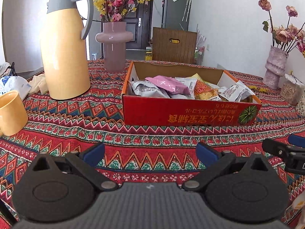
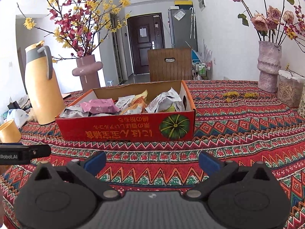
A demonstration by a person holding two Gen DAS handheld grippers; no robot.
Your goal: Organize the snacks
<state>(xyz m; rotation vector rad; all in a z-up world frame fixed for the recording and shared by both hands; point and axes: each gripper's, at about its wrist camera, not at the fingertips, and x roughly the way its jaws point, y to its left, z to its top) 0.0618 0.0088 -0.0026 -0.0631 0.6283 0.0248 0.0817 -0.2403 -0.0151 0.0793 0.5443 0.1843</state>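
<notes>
A shallow red cardboard box (image 1: 183, 112) (image 2: 122, 128) stands on the patterned tablecloth and holds several wrapped snacks: a pink packet (image 1: 167, 84) (image 2: 99, 106), silver packets (image 1: 146, 90) (image 2: 164, 101) and an orange packet (image 1: 203, 90) (image 2: 136, 105). My left gripper (image 1: 150, 152) hovers open above the cloth, short of the box's front wall, with nothing between its blue pads. My right gripper (image 2: 152, 162) is likewise open and empty in front of the box. The right gripper's finger (image 1: 276, 148) shows at the right edge of the left wrist view, and the left gripper's body (image 2: 24, 153) at the left edge of the right wrist view.
A tall yellow thermos jug (image 1: 63, 45) (image 2: 42, 87) and a yellow mug (image 1: 11, 112) (image 2: 8, 131) stand left of the box. A pink vase with blossom branches (image 1: 115, 45) (image 2: 87, 72) is behind. A rough vase of roses (image 2: 268, 66) and a jar (image 2: 288, 91) stand at the right. A wooden chair (image 2: 169, 64) is beyond the table.
</notes>
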